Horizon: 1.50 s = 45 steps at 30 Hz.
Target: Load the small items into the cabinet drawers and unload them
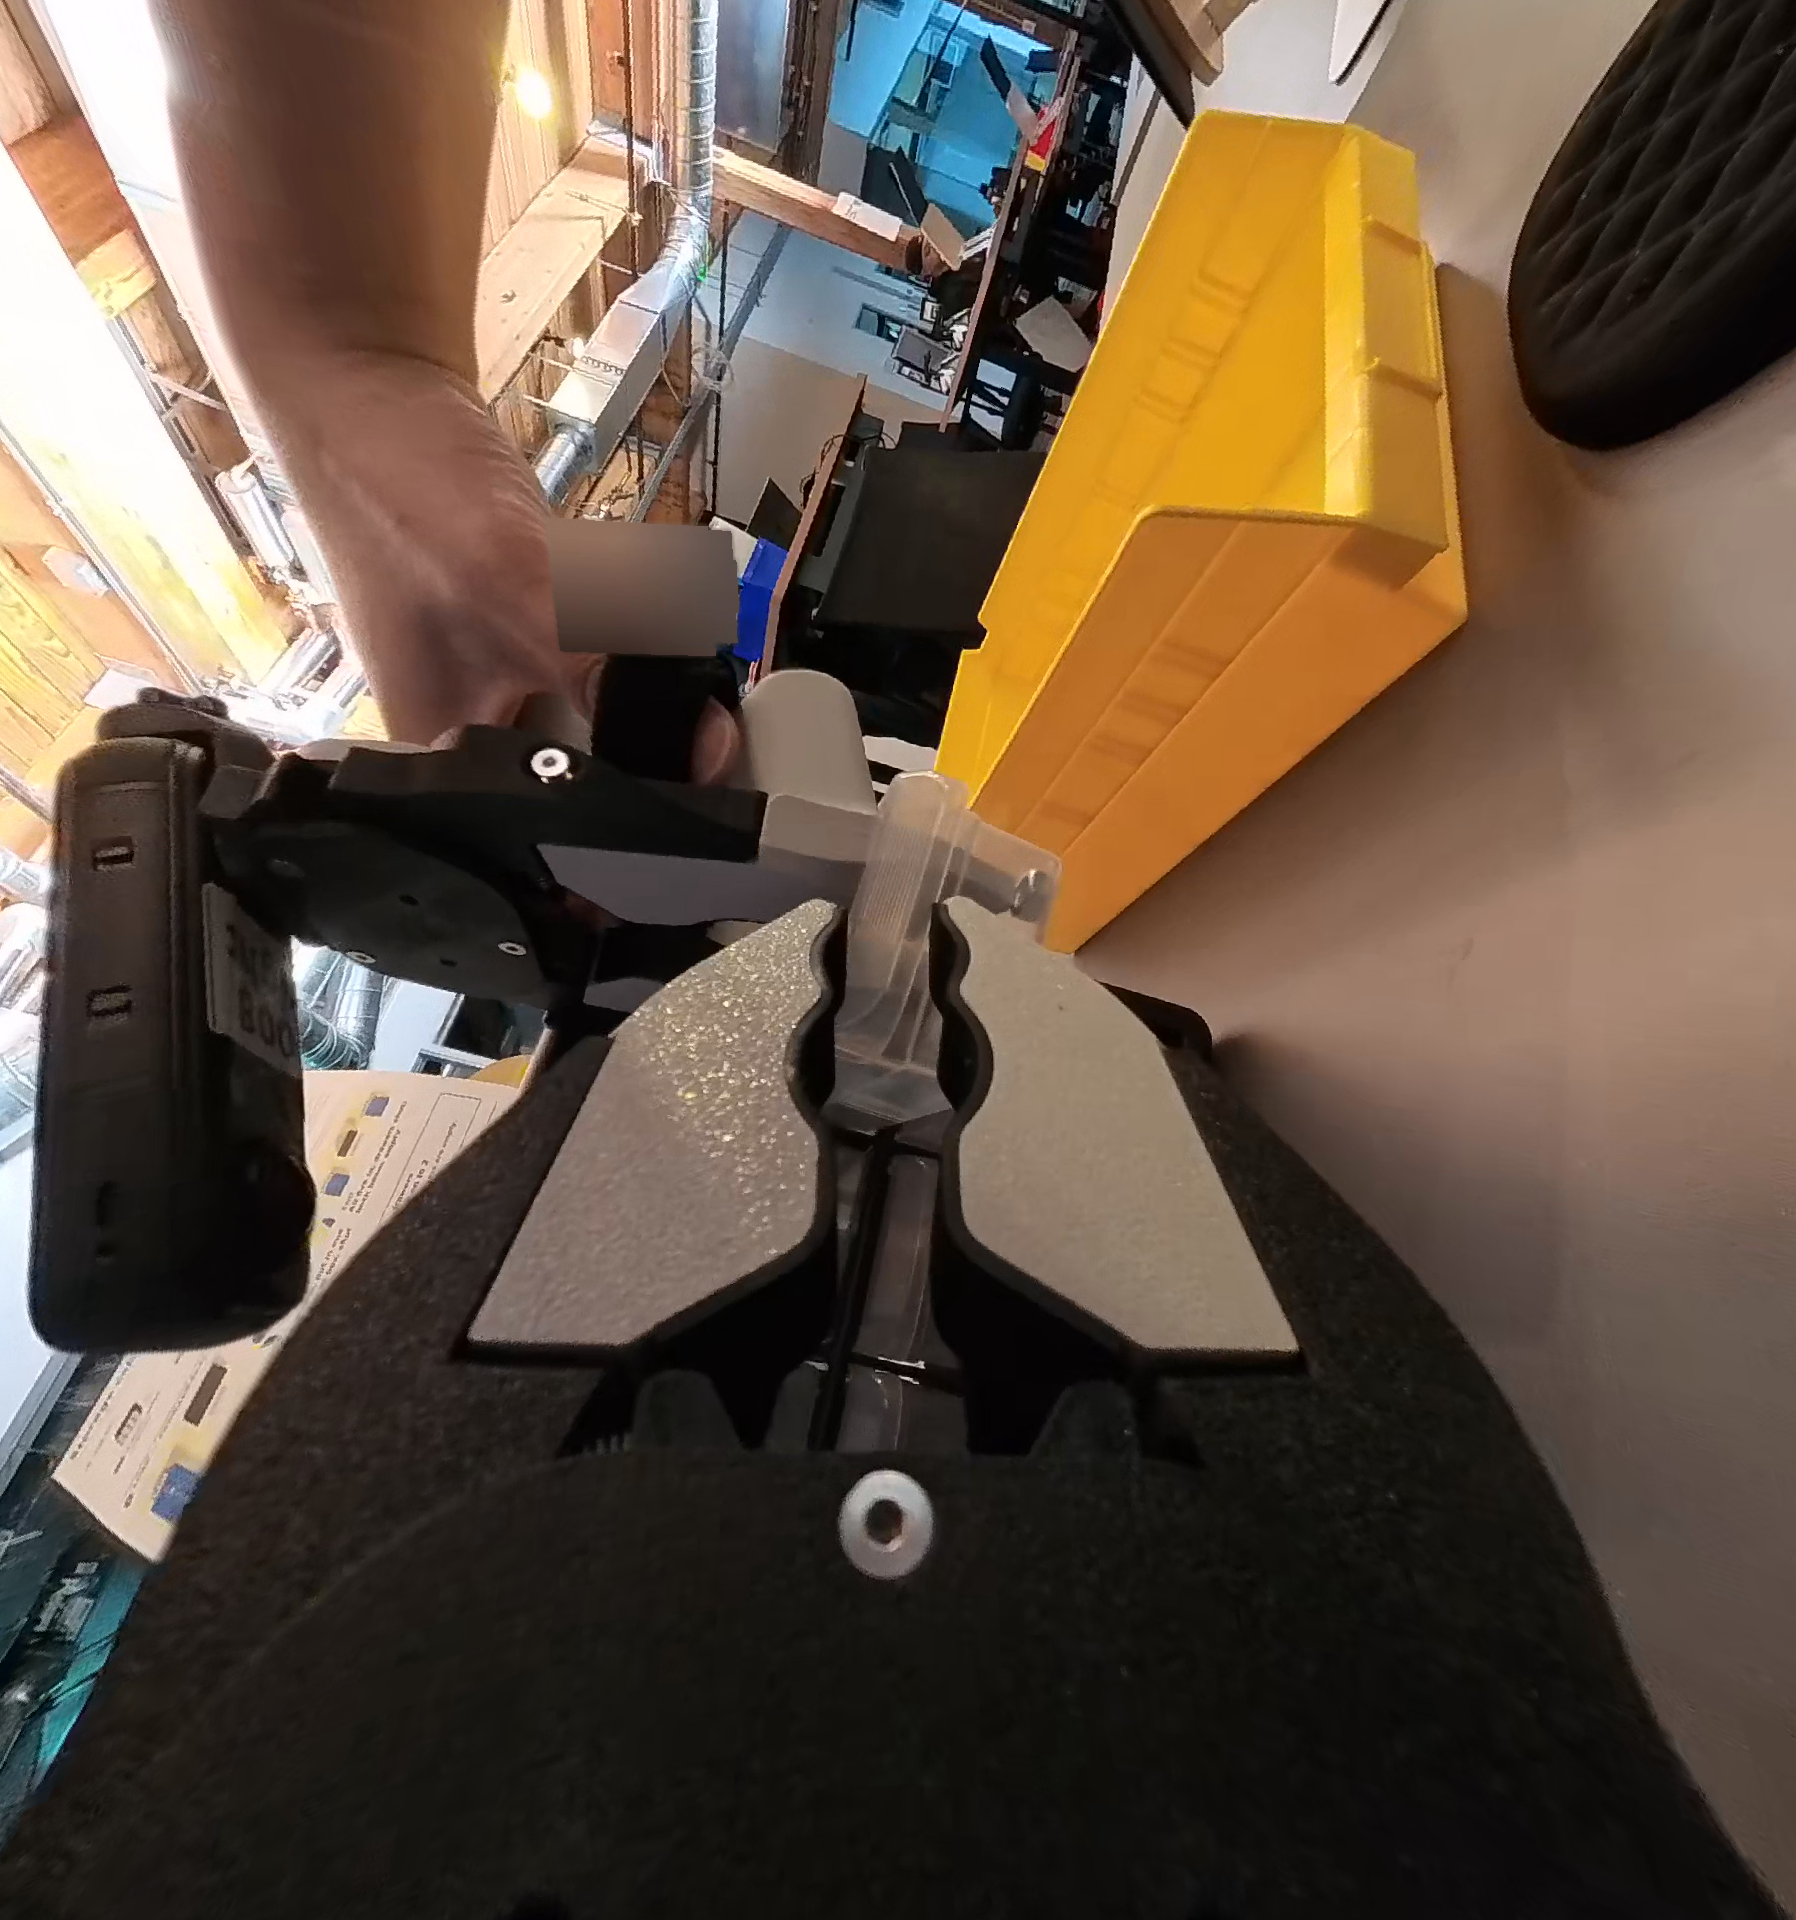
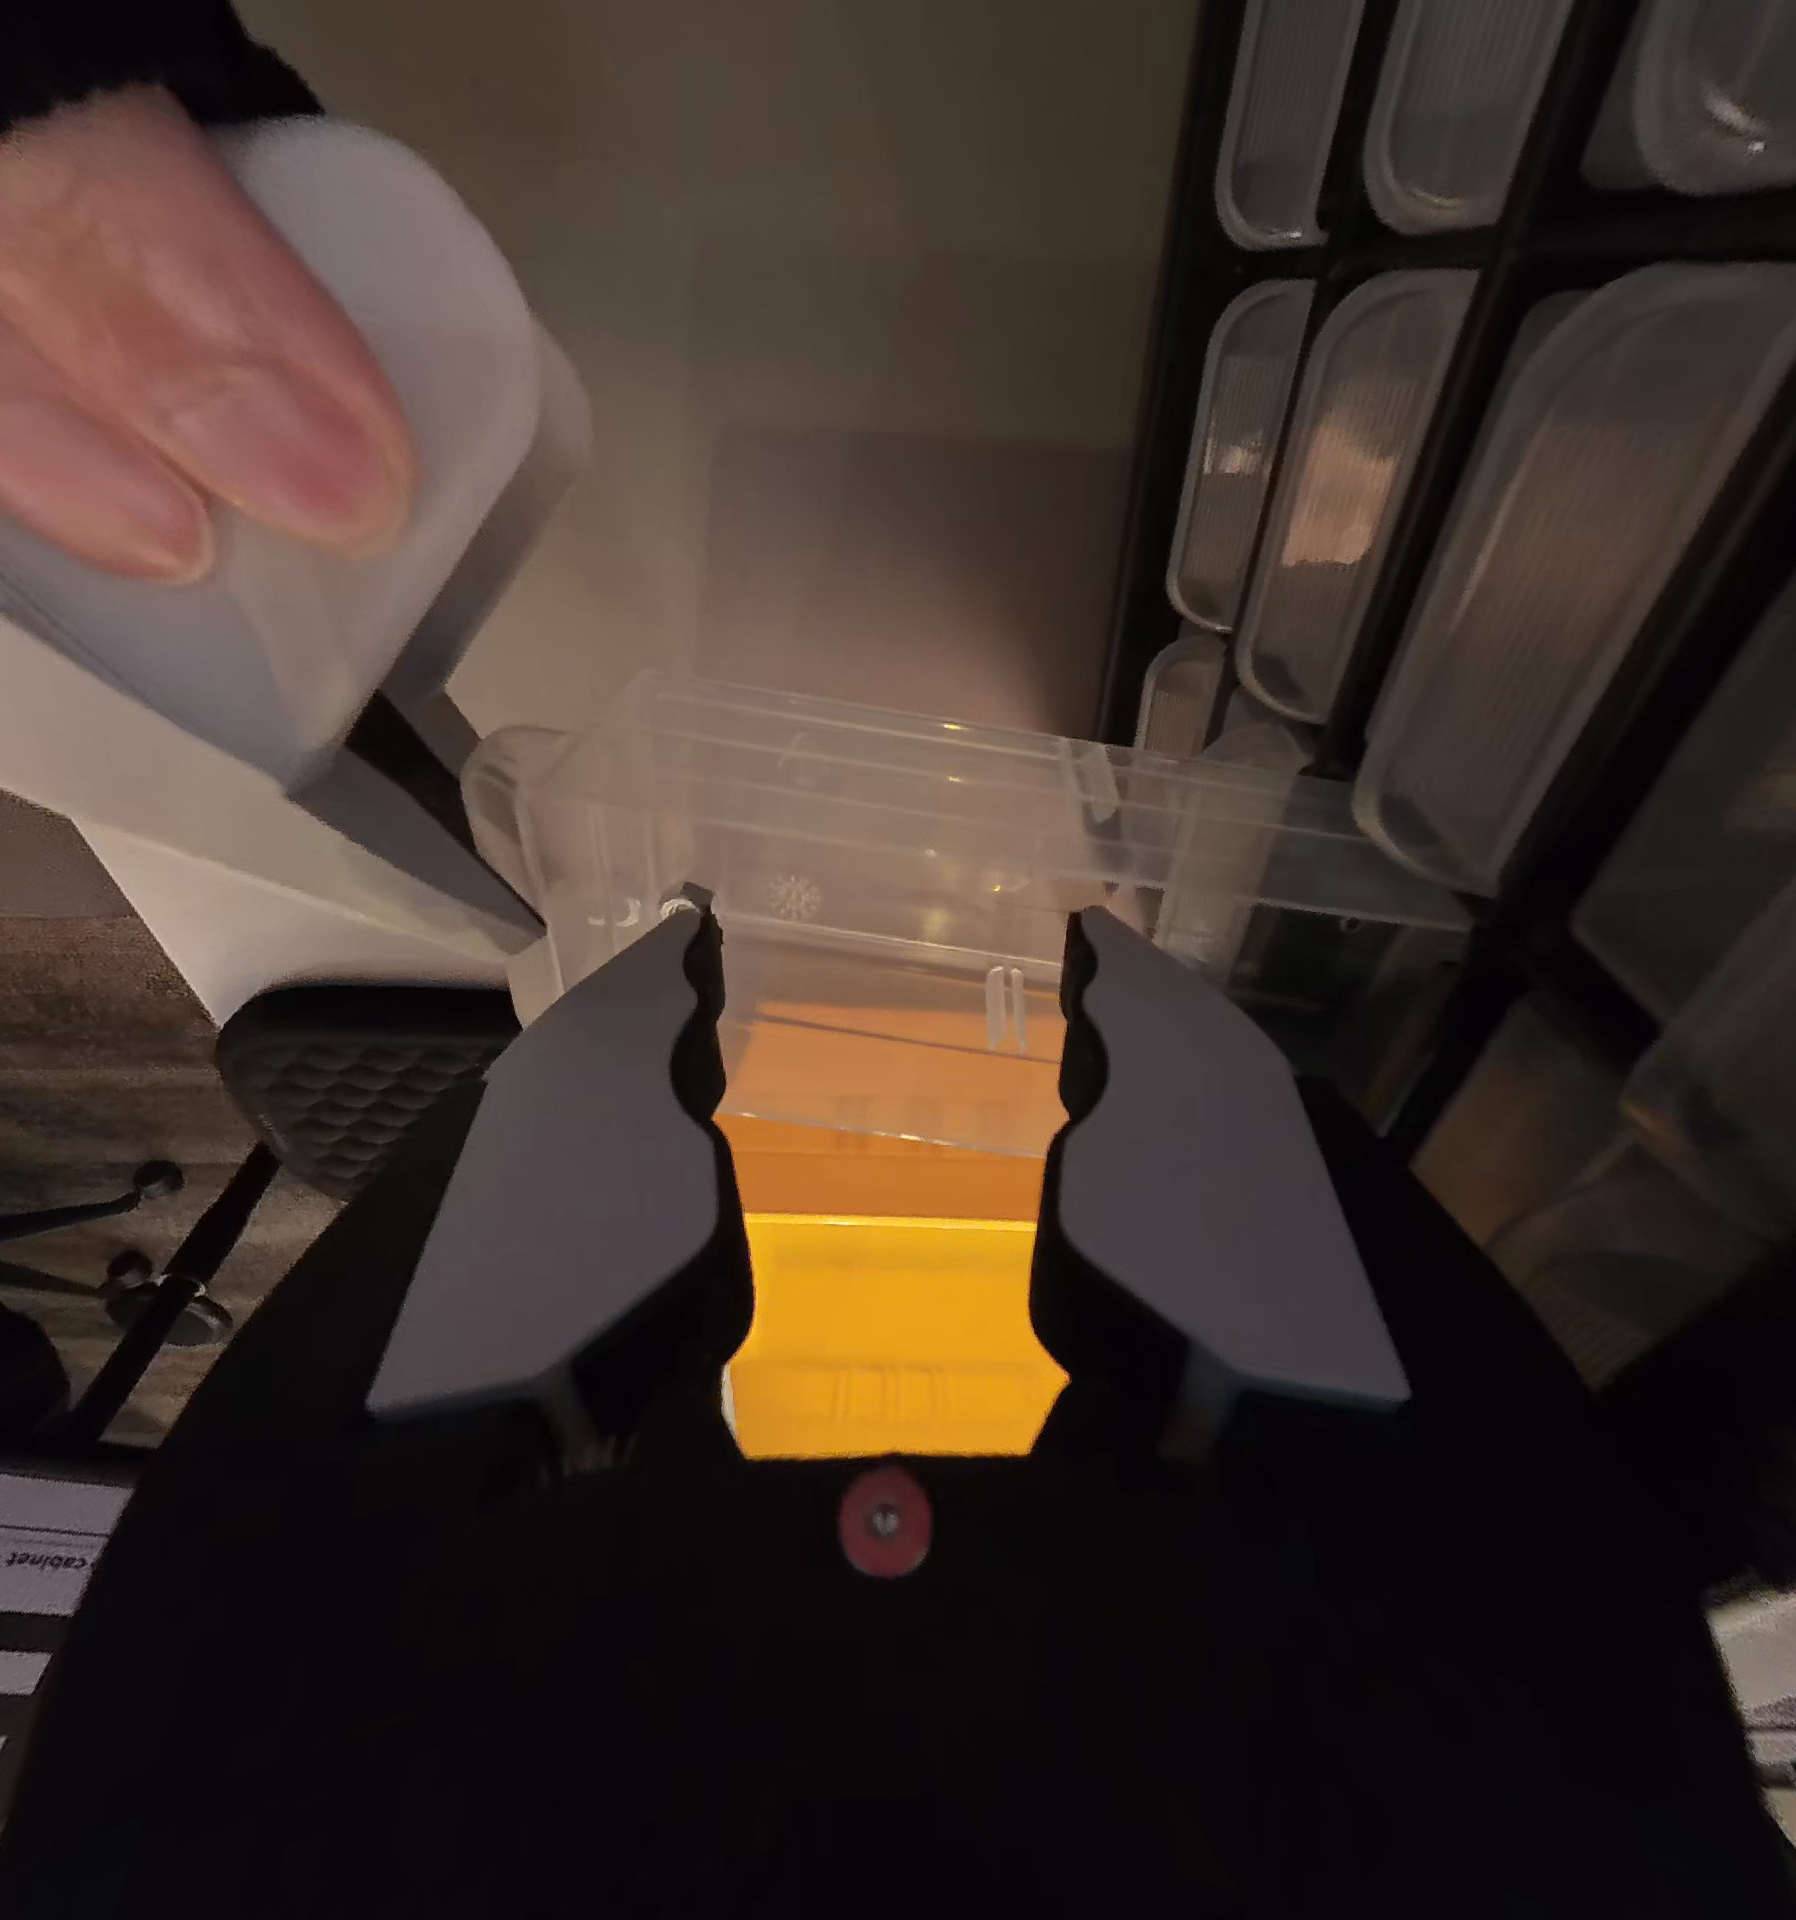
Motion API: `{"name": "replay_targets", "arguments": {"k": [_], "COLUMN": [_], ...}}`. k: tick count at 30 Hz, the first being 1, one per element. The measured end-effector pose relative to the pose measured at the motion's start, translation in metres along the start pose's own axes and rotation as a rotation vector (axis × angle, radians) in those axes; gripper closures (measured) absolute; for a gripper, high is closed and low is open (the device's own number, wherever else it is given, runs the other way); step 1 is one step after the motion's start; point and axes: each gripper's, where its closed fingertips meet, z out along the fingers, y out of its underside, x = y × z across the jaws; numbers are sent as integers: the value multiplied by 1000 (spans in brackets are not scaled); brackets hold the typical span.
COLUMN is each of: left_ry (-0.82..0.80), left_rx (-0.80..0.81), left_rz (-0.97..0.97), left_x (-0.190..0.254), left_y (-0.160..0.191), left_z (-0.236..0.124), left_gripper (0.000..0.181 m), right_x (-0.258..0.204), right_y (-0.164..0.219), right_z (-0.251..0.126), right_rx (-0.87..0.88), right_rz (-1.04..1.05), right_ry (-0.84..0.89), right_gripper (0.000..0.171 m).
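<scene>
While the left tool (image 1: 889, 997) grips the clear drawer (image 2: 873, 883), right tool (image 2: 889, 997) agape

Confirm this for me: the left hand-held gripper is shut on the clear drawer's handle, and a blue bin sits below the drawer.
The bin colour is wrong. The left hand-held gripper is shut on the clear drawer handle, but the bin below the drawer is yellow, as the right wrist view shows.

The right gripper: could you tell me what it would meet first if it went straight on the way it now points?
Most likely the clear drawer, pulled out of the cabinet and lying across the path of the open right gripper. Its near wall sits just beyond the fingertips, though the exact depth is hard to judge.
</scene>
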Motion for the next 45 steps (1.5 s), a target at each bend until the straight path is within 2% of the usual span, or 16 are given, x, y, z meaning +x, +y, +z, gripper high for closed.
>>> {"name": "replay_targets", "arguments": {"k": [12,18,24,30,45], "left_ry": [16,4,-10,-13,-37], "left_rx": [-15,-13,-3,-4,1], "left_rz": [15,12,-15,-5,19], "left_x": [5,3,-2,-3,-6], "left_y": [3,3,2,1,-1], "left_z": [1,1,1,1,0], "left_gripper": [167,167,167,168,169], "right_x": [4,8,2,-9,-11], "right_y": [-2,-3,-4,-10,2], "right_z": [3,-2,-7,-13,-7], "right_rx": [18,77,134,173,-103], "right_rz": [-17,-5,57,134,165], "right_ry": [55,99,-7,-134,-149], "right_gripper": [107,113,113,125,129]}}
